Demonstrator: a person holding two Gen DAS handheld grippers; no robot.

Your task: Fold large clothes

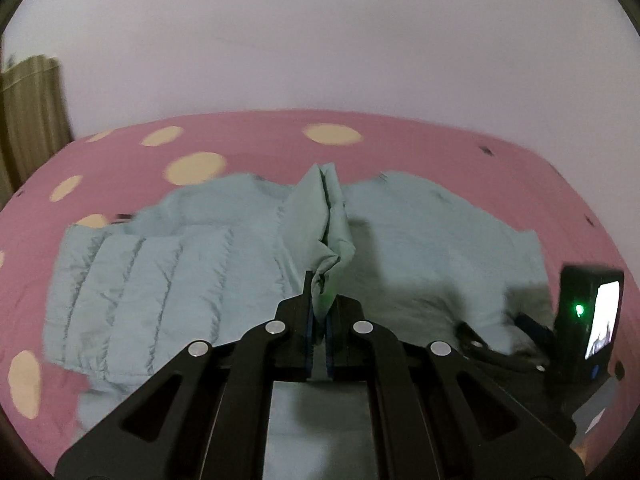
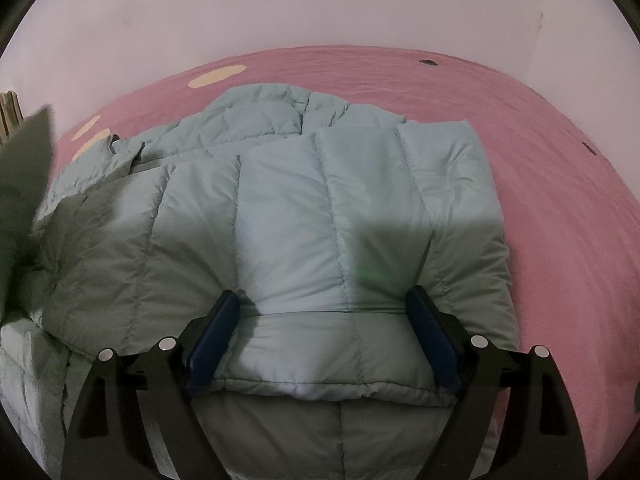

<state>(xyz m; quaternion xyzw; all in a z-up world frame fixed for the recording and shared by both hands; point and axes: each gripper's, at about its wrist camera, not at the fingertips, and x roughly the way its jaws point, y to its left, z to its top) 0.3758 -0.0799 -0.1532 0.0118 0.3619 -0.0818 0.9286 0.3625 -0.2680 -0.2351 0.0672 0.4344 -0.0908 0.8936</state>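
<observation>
A pale green quilted puffer jacket (image 1: 160, 272) lies spread on a pink bed sheet (image 1: 420, 144). My left gripper (image 1: 323, 300) is shut on a raised fold of the jacket fabric (image 1: 328, 216), which stands up in a ridge ahead of the fingers. In the right wrist view a folded-over part of the jacket (image 2: 320, 200) lies flat. My right gripper (image 2: 323, 294) stands wide open astride the jacket's near edge, one blue pad (image 2: 216, 332) on each side. A blurred flap of fabric (image 2: 24, 184) hangs at the left edge.
The pink sheet (image 2: 560, 160) has cream dots and runs up to a plain white wall. A beige curtain (image 1: 32, 120) hangs at far left. The right-hand unit's camera body (image 1: 580, 320), with a lit screen and a green light, sits close on the right.
</observation>
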